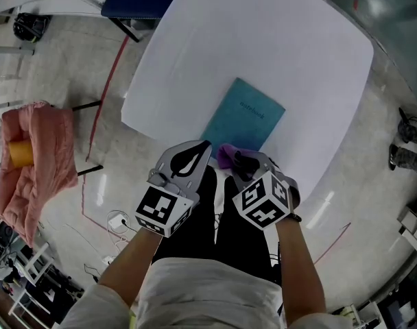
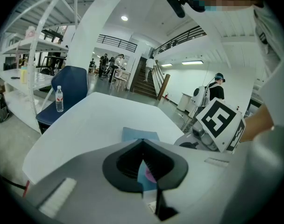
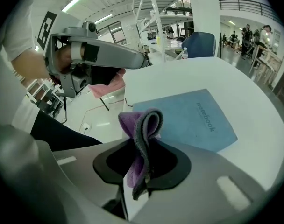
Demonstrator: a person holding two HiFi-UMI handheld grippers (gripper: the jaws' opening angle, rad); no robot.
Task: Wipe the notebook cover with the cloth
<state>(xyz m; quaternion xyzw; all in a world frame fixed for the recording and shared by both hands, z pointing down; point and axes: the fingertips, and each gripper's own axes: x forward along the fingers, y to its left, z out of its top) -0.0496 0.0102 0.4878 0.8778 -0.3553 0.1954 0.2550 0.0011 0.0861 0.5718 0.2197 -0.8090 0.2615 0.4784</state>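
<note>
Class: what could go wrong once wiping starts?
1. The notebook lies loose near the table edge; the left gripper is off it, so wiping may push it.
2. The cloth is pinched as a narrow fold by the right gripper, so hard jaws might scrape the notebook.

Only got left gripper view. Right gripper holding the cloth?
Observer: Yes. The right gripper is shut on the purple cloth, which is folded and sticks out past the jaws.
Operator: Notebook open or closed?
Observer: Closed. The blue notebook lies flat on the white table, cover up, with "notebook" printed on it.
Operator: Cloth on the cover yet?
Observer: Head view puts the cloth at the notebook's near edge. I can't tell whether they touch.
</note>
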